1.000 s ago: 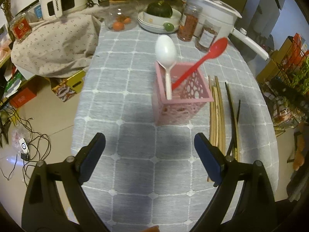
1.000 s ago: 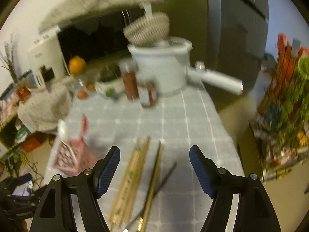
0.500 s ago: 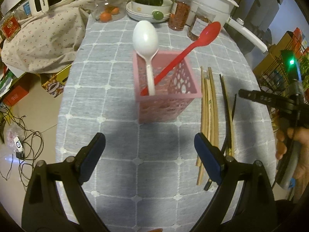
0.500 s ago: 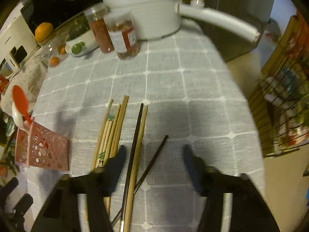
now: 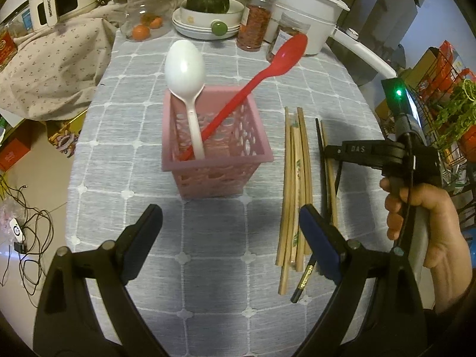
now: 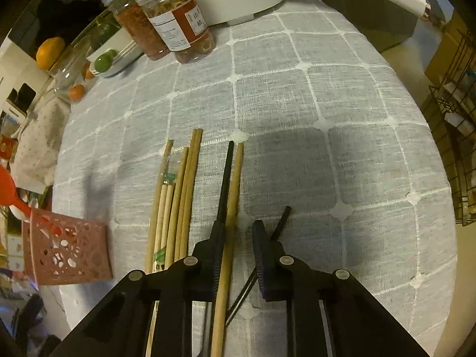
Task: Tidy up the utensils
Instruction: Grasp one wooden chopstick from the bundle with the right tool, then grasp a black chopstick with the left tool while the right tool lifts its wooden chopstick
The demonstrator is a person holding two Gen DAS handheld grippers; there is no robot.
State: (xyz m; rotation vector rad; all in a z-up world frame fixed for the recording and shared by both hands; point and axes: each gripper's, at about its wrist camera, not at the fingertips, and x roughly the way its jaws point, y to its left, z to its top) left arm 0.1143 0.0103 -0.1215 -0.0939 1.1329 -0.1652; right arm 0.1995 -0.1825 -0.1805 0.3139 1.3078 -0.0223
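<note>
A pink basket [image 5: 217,175] stands mid-table holding a white spoon [image 5: 184,65] and a red spoon [image 5: 267,71]. To its right lie a bundle of wooden chopsticks [image 5: 293,184] and a black chopstick [image 5: 319,148]. My left gripper [image 5: 230,229] hovers open in front of the basket, nothing between its fingers. My right gripper [image 6: 238,232] points down at the table, its jaws closing. A single wooden chopstick [image 6: 235,184] lies between them, close to the left finger, with a gap to the right finger. The black chopstick [image 6: 226,178] runs under the left finger. A second black chopstick [image 6: 281,221] lies slanted by the right finger.
Two food jars [image 6: 178,26], a white pot [image 5: 303,6] with a long handle and a bowl with a green squash [image 5: 208,9] stand at the back. A wire rack [image 6: 458,119] stands past the table's right edge. A hand [image 5: 428,223] holds the right gripper.
The right gripper has come down over the chopsticks, tilted steeply, and its jaws have narrowed around one wooden chopstick. The left gripper has drifted a little nearer the basket, still open.
</note>
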